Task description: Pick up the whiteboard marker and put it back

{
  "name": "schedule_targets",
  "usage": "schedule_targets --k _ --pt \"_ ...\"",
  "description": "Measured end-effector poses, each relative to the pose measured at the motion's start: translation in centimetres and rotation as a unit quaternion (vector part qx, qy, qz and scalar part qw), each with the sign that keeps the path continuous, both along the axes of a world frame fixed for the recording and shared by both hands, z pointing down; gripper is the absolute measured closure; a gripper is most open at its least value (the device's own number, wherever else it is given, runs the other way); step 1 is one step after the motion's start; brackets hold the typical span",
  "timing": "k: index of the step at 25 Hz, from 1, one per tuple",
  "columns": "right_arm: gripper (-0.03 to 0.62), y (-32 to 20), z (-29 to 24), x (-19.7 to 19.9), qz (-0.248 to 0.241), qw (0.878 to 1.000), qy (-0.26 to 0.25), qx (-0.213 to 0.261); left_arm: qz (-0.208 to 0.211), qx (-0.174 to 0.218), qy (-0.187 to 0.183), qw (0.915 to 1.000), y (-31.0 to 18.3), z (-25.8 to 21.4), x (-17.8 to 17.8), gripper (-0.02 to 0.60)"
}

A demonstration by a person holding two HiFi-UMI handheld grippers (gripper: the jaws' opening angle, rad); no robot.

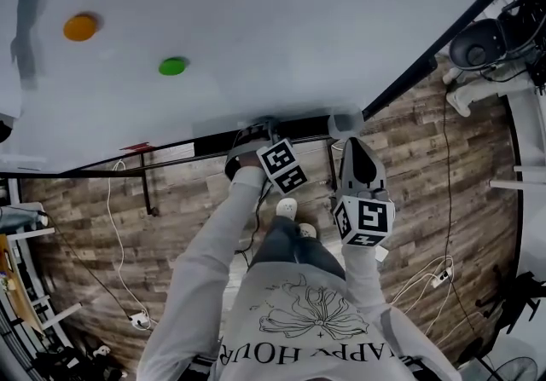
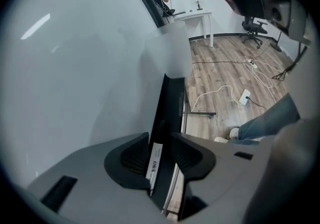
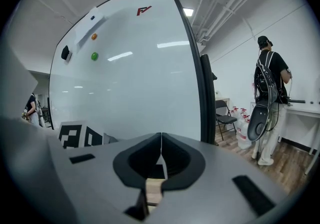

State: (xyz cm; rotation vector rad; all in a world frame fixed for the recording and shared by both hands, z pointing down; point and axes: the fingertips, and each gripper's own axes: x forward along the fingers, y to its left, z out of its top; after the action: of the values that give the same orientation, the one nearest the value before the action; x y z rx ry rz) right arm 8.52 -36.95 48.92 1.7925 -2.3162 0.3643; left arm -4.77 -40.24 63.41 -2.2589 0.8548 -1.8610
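Jaws of the left gripper (image 2: 160, 139) stand apart around the whiteboard marker (image 2: 155, 160) in the tray (image 2: 170, 98), visible only in that gripper's view. The right gripper (image 3: 161, 139) is closed and empty.

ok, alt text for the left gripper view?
The left gripper straddles a marker lying in the black tray of the whiteboard; whether the jaws pinch it is unclear. To the right, wood floor with cables and a person's leg.
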Motion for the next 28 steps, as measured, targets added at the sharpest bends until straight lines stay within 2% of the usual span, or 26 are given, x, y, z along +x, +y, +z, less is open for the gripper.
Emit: schedule_targets --k 13,19,28 --pt "0.589 0.0 0.2 -0.1 0.0 1.0 -0.001 -0.005 0.004 -0.046 -0.013 0.9988 0.2 0.9 0.5 0.46" --pt "0.589 0.3 0.3 -0.1 0.003 1.0 0.0 -0.005 0.021 -0.026 -0.053 0.998 -0.1 1.9 -0.2 0.512" --pt "0.589 0.3 0.2 0.1 0.006 1.0 -0.001 -0.005 0.004 -0.014 -0.016 0.9998 -0.5 1.6 0.0 0.517"
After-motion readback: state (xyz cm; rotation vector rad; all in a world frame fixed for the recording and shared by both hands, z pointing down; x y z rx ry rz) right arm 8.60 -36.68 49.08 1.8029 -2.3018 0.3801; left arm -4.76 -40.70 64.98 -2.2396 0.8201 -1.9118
